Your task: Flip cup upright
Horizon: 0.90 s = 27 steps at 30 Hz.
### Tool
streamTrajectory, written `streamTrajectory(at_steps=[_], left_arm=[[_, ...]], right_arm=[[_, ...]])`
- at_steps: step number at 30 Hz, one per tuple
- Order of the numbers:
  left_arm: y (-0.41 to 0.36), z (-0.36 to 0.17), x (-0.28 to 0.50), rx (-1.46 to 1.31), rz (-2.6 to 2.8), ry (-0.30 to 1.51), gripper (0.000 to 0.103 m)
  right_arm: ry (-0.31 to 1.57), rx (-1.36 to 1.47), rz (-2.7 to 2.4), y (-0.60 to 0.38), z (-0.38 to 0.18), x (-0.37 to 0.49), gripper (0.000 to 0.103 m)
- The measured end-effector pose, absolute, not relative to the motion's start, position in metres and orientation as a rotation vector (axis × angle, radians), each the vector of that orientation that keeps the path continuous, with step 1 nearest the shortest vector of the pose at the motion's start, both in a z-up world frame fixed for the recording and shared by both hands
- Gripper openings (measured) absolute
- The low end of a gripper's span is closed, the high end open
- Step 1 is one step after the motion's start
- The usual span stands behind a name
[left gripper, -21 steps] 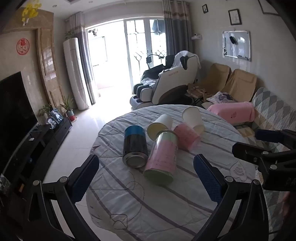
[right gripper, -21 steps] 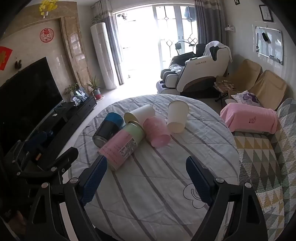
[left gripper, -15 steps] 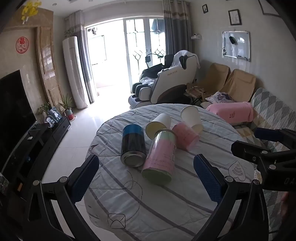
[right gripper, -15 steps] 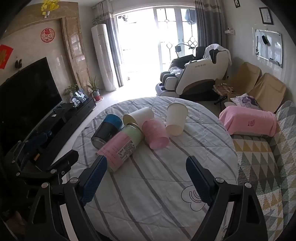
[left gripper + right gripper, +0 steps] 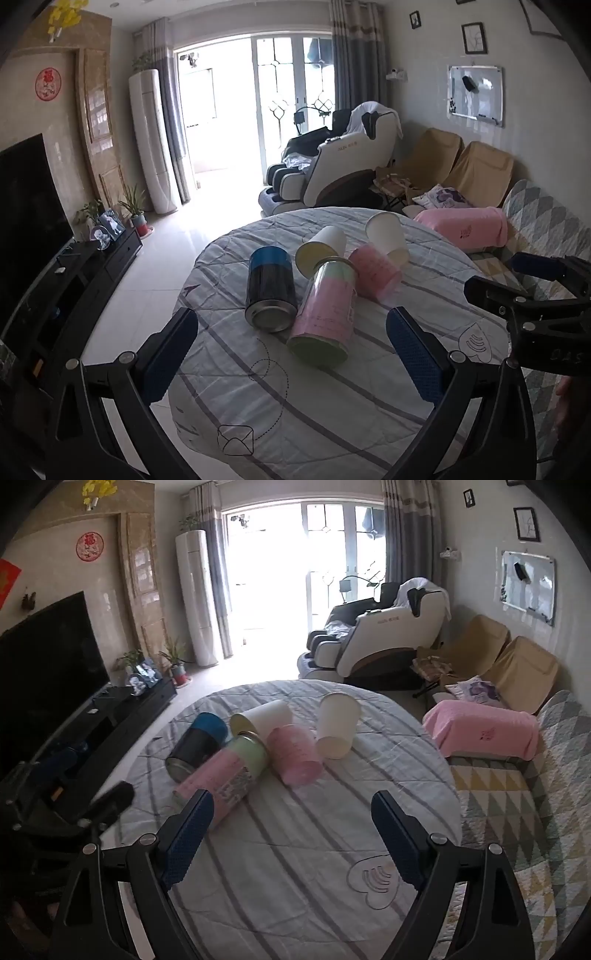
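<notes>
Several containers lie on their sides in a cluster on the round table (image 5: 332, 406) (image 5: 295, 867): a blue-and-black can (image 5: 270, 288) (image 5: 197, 742), a pink-and-green can (image 5: 327, 312) (image 5: 225, 775), a pink cup (image 5: 375, 272) (image 5: 293, 755) and two white paper cups (image 5: 323, 245) (image 5: 388, 234) (image 5: 264, 718) (image 5: 338, 723). My left gripper (image 5: 291, 356) is open and empty, above the table just short of the two cans. My right gripper (image 5: 291, 840) is open and empty, short of the pink cup and pink-and-green can. It also shows at the right edge of the left wrist view (image 5: 535, 291).
A striped quilted cloth covers the table. A sofa with a pink folded blanket (image 5: 484, 733) lies to the right. A TV on a black stand (image 5: 48, 672) is at left, and a massage chair (image 5: 380, 642) stands beyond the table.
Both grippers have drifted slightly relative to the table; the cans and cups sit a little lower and nearer in both views. Nothing was gripped or moved.
</notes>
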State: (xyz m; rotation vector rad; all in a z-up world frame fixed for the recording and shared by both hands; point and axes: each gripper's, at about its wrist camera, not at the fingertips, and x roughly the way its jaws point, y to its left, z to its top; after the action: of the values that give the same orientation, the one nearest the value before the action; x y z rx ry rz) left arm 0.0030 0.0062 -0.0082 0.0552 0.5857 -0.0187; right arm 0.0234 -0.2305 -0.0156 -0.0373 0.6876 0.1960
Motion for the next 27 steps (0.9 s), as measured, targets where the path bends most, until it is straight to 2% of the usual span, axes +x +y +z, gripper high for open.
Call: streamTrajectory(at_steps=[27], left_arm=[[0.004,-0.01,0.008,0.03,-0.047,0.587,0.103]], right_arm=[[0.728,-0.025,0.232,-0.229,-0.031,0.034,0.088]])
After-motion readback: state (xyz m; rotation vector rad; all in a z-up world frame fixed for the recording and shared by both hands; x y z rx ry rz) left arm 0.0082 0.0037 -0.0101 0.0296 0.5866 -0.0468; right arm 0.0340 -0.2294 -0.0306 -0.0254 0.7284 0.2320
